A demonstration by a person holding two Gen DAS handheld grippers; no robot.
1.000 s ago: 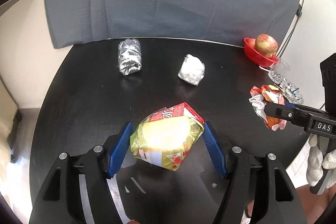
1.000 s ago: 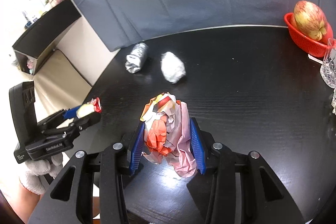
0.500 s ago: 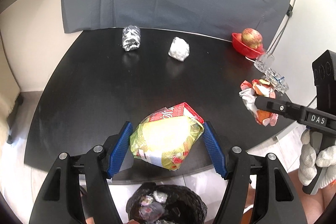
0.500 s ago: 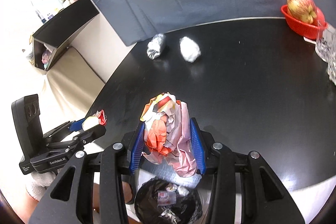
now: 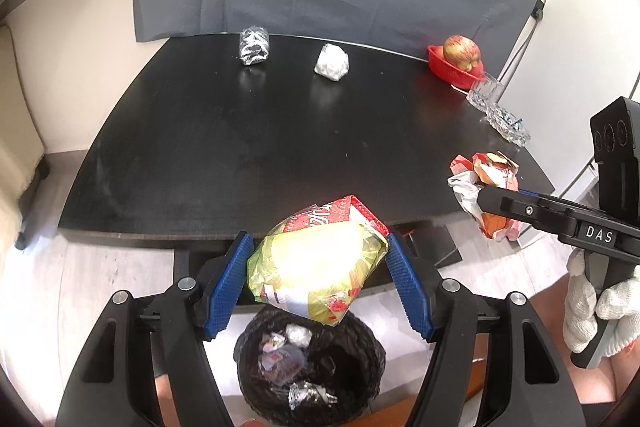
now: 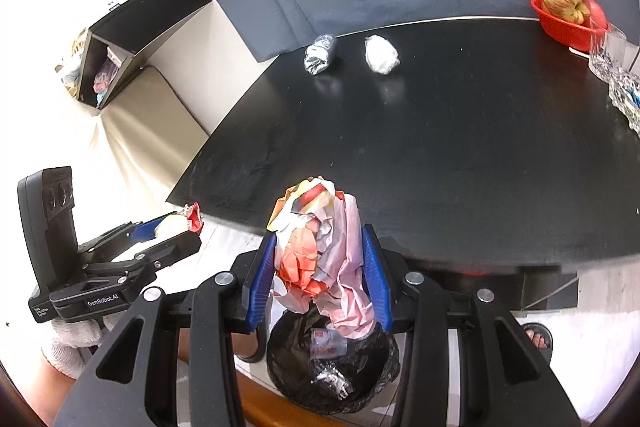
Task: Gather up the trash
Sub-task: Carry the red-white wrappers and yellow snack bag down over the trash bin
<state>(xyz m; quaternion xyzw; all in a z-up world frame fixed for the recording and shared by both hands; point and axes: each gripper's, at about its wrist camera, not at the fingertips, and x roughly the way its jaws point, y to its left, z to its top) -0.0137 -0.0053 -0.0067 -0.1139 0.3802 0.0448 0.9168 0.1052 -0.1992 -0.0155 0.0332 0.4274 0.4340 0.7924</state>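
Over black-lined bin (image 5: 310,367), my left gripper (image 5: 318,277) clamped on yellow-green wrapper (image 5: 316,267), right gripper (image 6: 320,269) clamped on crumpled pink-orange paper (image 6: 320,251). Drop step; next I release both.

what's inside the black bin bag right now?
The black bin bag holds crumpled foil balls, one more foil ball and a clear plastic wrapper. The held yellow snack bag covers its far rim; deeper contents are hidden.

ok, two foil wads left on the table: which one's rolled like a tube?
The darker foil wad, farther from the red bowl: tube-shaped, open end showing. The whiter foil wad is a rounded lump.
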